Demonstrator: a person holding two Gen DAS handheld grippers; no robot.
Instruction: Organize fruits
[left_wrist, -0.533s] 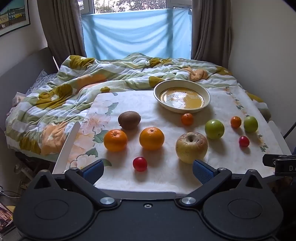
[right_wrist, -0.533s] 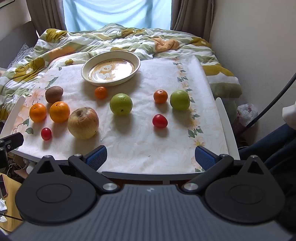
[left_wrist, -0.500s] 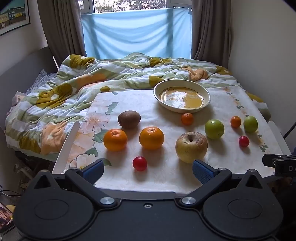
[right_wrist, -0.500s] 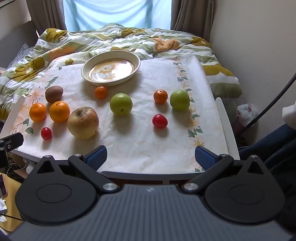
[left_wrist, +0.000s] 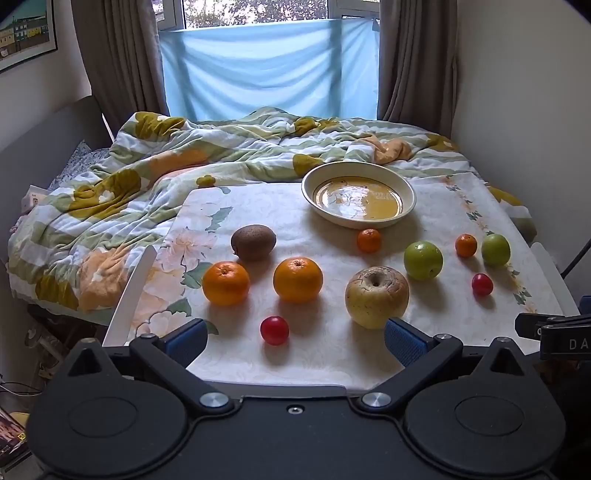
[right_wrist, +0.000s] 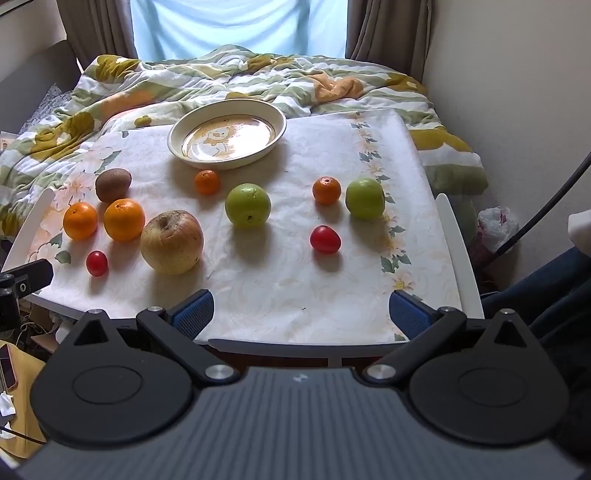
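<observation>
The tabletop's (left_wrist: 314, 365) near edge is hidden behind the left tool's (left_wrist: 293, 338) body. Its blue pad (left_wrist: 404, 341) covers the yellow apple's (left_wrist: 376, 295) lower right. The other tool (left_wrist: 554, 332) is cut off by the right picture edge, its lettering incomplete. The framed picture (left_wrist: 26, 33) is cropped at the top left corner.

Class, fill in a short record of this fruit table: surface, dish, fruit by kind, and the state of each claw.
Surface: table with floral cloth
Dish: empty plate at the far side
Oranges: two large, two small
Green apples: two
Yellow apple: one
Kiwi: one
Red tomatoes: two
Left claw: open, holding nothing
Right claw: open, holding nothing
</observation>
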